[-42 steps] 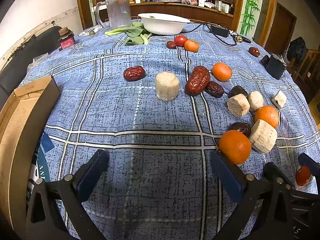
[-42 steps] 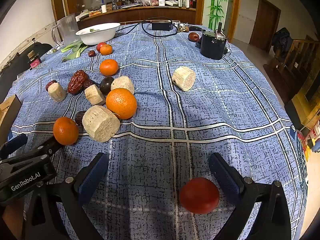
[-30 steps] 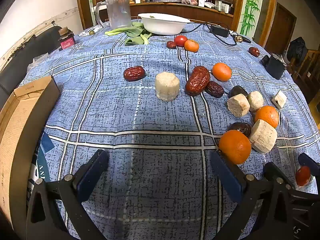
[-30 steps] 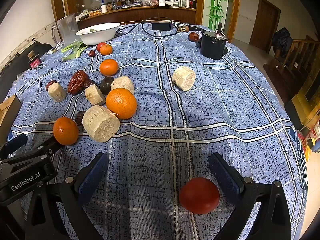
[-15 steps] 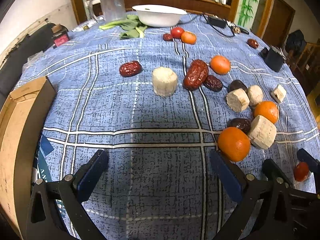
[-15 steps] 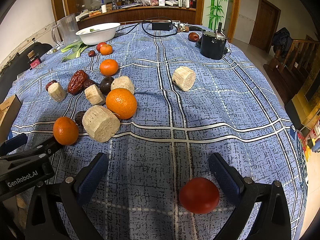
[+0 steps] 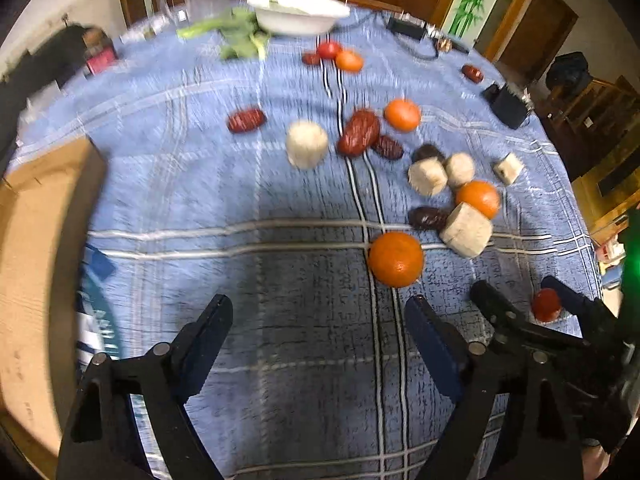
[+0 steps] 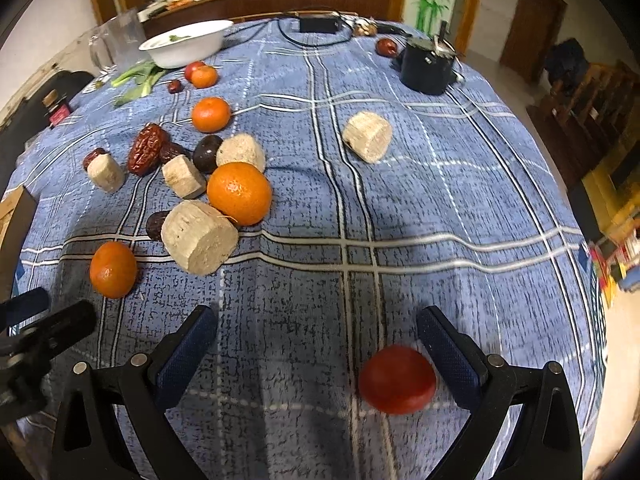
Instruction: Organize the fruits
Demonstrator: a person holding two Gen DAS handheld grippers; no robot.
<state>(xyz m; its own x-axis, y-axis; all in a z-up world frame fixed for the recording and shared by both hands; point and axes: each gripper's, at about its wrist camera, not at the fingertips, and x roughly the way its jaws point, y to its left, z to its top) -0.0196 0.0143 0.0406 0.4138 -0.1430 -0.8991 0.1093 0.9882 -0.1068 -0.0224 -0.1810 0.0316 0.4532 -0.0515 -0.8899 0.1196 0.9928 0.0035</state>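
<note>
In my right wrist view the right claw (image 8: 316, 340) hangs spread wide over the blue checked surface (image 8: 460, 208), and a red tomato (image 8: 396, 379) sits low and right of centre in the frame, between the fingers but just beside the right pad rather than centred; I cannot tell whether it touches. I judge it light, smooth-skinned and soft enough to bruise, so I would shift right to centre it and close gently across its widest middle. In the left wrist view the left claw (image 7: 318, 322) is closing with nothing between its fingers, only bare cloth. The nearest orange (image 7: 395, 259) lies just above its right finger, right of centre. It looks firm, round and likely to roll, so it wants a grip across its equator. The pale cut chunks (image 8: 199, 237) and wrinkled red dates (image 8: 147, 154) cluster in the left half of the right view; they look dry and stiff.
</note>
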